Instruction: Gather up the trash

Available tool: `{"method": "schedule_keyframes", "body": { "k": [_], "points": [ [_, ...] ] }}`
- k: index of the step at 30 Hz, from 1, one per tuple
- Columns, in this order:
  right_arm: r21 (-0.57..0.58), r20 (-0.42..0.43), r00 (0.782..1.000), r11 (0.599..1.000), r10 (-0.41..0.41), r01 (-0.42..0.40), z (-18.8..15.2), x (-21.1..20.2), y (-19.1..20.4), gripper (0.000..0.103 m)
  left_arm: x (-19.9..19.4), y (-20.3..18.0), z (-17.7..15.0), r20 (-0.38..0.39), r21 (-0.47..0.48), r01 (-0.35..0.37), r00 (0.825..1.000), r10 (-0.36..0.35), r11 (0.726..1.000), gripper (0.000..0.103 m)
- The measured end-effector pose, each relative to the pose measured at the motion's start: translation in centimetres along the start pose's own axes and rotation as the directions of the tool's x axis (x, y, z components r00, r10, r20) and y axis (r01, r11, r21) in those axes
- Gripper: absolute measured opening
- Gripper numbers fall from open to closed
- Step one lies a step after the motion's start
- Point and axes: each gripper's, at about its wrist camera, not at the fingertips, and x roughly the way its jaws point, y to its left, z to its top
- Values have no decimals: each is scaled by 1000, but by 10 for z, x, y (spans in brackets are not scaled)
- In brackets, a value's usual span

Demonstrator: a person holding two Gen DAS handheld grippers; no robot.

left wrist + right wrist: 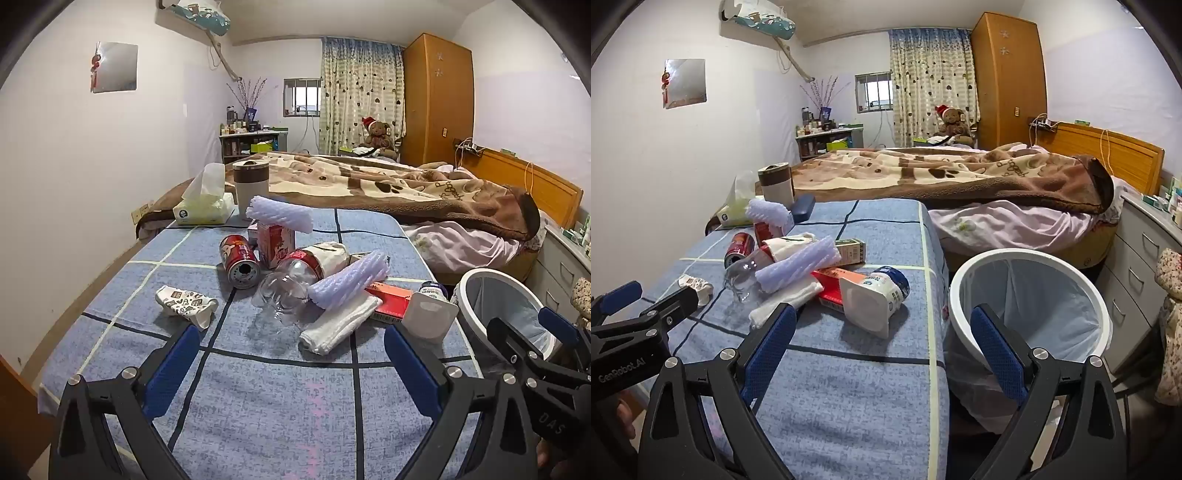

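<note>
Table (258, 406), covered in a blue checked cloth, foot set against a bed (979, 221) under a brown blanket.

Trash items, clustered mid-table toward the far half:
- Red drink can (240, 261), on its side, open end facing the near edge.
- Clear plastic bottle (291, 284) with red label, on its side, just right of the can.
- Small red-and-white carton (275, 242), upright behind the can and bottle.
- Two lilac foam net sleeves: one (279, 215) resting on top of the carton, the other (349, 282) lying across the bottle.
- Crumpled printed wrapper (188, 303), alone near the left edge.
- Red flat box (391, 301), partly under the second sleeve.
- White yogurt cup (873, 297) with blue label, tipped on its side near the right edge.
- Folded white cloth (340, 325), touching the sleeve and the red box.

Far left corner: tissue box (201, 210); lidded tumbler (250, 184) just beside it.

White bin (1030, 295) with a clear liner, on the floor just beside the table's right edge.

Left gripper (291, 356): fingers spread wide, nothing between them, over the near half of the table.
Right gripper (884, 338): fingers spread wide, nothing held, straddling the table's right edge and the bin rim.
</note>
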Motion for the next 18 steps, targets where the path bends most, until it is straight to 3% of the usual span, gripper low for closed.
{"method": "schedule_keyframes", "body": {
  "k": [6, 18],
  "points": [
    [-4, -8, 1000, 1000, 3, -3, 2, 1, 3, 97, 1, 5, -1, -3, -30, 26, 1000, -26, 999, 102],
    [-11, 9, 1000, 1000, 3, -3, 2, -6, 3, 97, -5, 5, 0, -2, -15, 12, 1000, -12, 1000, 102]
  ]
}}
